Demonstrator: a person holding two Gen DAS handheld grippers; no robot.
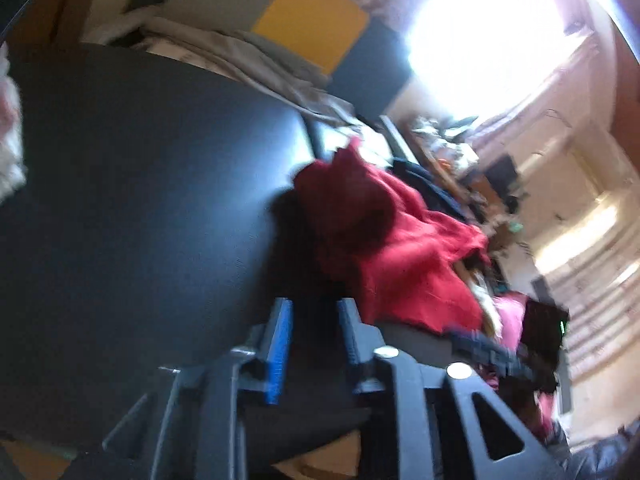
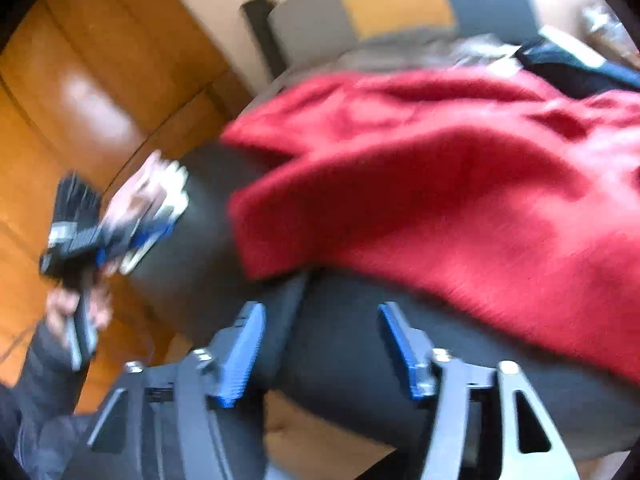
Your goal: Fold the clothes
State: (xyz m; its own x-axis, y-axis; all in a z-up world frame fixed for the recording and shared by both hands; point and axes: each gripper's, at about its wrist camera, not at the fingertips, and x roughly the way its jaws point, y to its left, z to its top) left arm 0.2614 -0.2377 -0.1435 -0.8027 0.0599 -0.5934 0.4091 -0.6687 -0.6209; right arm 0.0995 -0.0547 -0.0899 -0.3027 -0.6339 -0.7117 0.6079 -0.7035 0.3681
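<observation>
A crumpled red garment [image 1: 384, 240] lies on the black table [image 1: 140, 200], up and to the right of my left gripper [image 1: 316, 304]. That gripper's blue pads stand a little apart over bare tabletop with nothing between them. In the right wrist view the red garment [image 2: 440, 180] spreads across the far and right side of the table [image 2: 360, 344]. My right gripper [image 2: 320, 308] hangs open just short of its near edge, holding nothing. A small folded white and pink cloth [image 2: 156, 192] lies at the table's left edge, beside the blurred left gripper [image 2: 136, 236] and the hand [image 2: 76, 312] holding it.
Grey bedding [image 1: 260, 60] and a yellow and grey panel [image 1: 312, 20] lie beyond the table. A dark blue garment [image 2: 580, 64] sits behind the red one. Wooden floor [image 2: 80, 80] shows left of the table. Clutter [image 1: 460, 152] and a bright window [image 1: 480, 40] fill the right.
</observation>
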